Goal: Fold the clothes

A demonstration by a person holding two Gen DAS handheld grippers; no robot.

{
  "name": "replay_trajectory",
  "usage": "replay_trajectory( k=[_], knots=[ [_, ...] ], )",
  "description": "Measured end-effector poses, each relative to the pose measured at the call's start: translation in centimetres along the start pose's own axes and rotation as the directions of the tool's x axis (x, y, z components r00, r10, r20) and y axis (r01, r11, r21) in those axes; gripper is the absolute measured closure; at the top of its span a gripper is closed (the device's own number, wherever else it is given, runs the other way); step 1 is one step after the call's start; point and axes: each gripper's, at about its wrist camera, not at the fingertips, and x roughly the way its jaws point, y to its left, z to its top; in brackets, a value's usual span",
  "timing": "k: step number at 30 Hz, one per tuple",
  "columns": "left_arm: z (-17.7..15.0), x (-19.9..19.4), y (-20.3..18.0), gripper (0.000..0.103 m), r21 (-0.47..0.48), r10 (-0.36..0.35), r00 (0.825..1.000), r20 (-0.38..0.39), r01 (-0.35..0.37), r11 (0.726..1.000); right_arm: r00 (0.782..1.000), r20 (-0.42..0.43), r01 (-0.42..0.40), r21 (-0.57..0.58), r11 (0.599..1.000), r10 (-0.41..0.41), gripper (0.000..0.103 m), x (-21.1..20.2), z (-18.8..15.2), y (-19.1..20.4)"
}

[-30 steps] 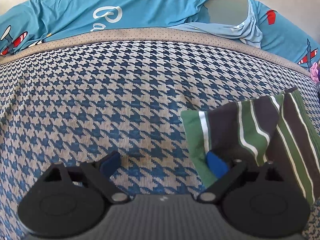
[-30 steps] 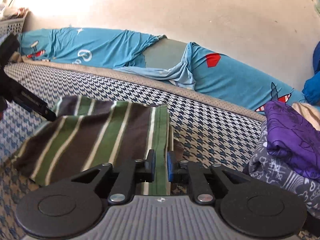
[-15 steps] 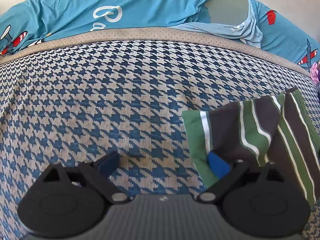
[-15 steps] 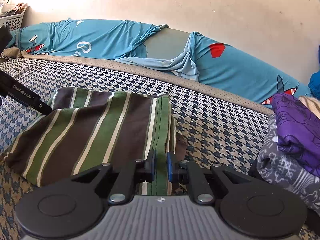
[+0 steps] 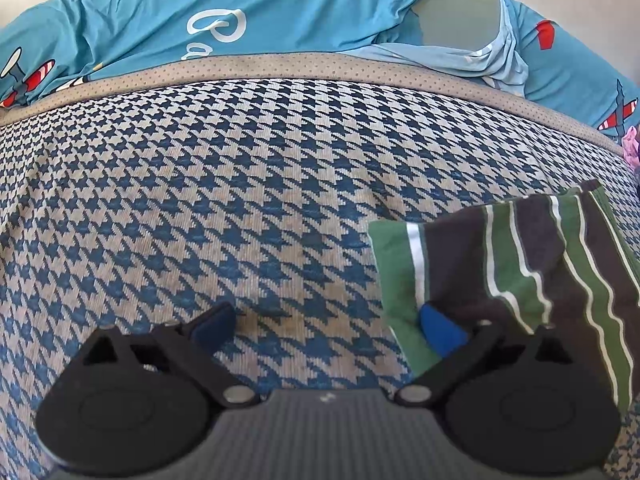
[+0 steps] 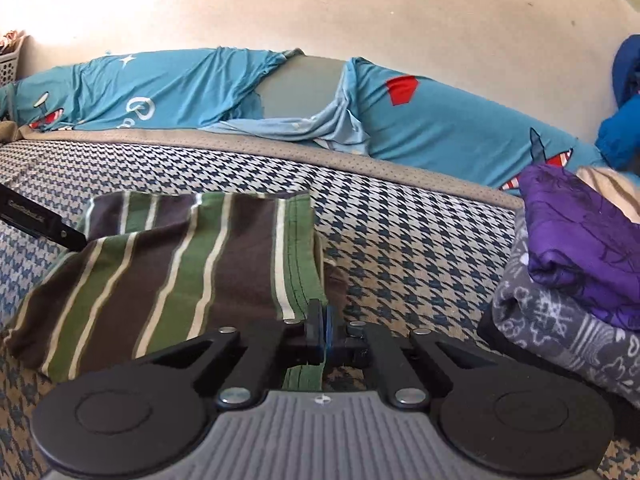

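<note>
A folded green, brown and white striped garment (image 6: pixel 172 264) lies on the houndstooth bed cover (image 6: pixel 400 240). My right gripper (image 6: pixel 323 330) is shut on the garment's near right edge. In the left wrist view the garment (image 5: pixel 520 272) lies at the right. My left gripper (image 5: pixel 328 326) is open, jaws wide apart. Its right fingertip (image 5: pixel 440 330) rests on the garment's left corner and its left fingertip (image 5: pixel 212 324) is over the bare cover. Part of the left gripper (image 6: pixel 40 224) shows at the garment's far left in the right wrist view.
A stack of folded clothes, purple (image 6: pixel 580 236) on grey patterned (image 6: pixel 560 332), sits at the right. A blue aeroplane-print sheet (image 6: pixel 440 128) covers the pillows along the wall. A blue cloth (image 6: pixel 624 120) lies at the far right. A white basket (image 6: pixel 8 64) stands far left.
My right gripper has closed fully on the garment's edge and lifted it a little. The left gripper has stayed open in place.
</note>
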Motion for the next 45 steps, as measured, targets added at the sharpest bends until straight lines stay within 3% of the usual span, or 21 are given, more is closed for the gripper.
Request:
replay_trajectory(
  k=[8, 19, 27, 32, 45],
  knots=[
    [0.4, 0.0, 0.4, 0.004, -0.015, -0.010, 1.000, -0.007, 0.009, 1.000, 0.998, -0.048, 0.035, 0.056, 0.998, -0.032, 0.102, 0.5, -0.1, -1.3],
    [-1.6, -3.4, -1.3, 0.004, 0.002, -0.028, 0.999, 0.030, 0.028, 1.000, 1.000, 0.007, -0.016, 0.163, 0.986, 0.016, 0.097, -3.4, 0.4, -2.7],
    [-5.2, -4.8, -3.9, 0.004, 0.021, -0.071, 0.997, 0.036, 0.070, 0.997, 0.997, -0.062, -0.023, 0.183, 0.983, 0.035, 0.095, -5.1, -0.9, -2.3],
    [-6.5, -4.8, -4.0, 0.004, 0.016, -0.081, 0.996, 0.024, 0.081, 0.997, 0.995, -0.077, -0.041, 0.182, 0.982, 0.056, 0.083, -5.7, -1.5, -1.8],
    [-5.6, -4.1, -2.6, 0.004, -0.060, -0.059, 0.998, 0.037, 0.061, 0.996, 0.984, -0.151, -0.061, 0.197, 0.979, 0.092, 0.083, -4.0, -2.2, -0.9]
  ],
)
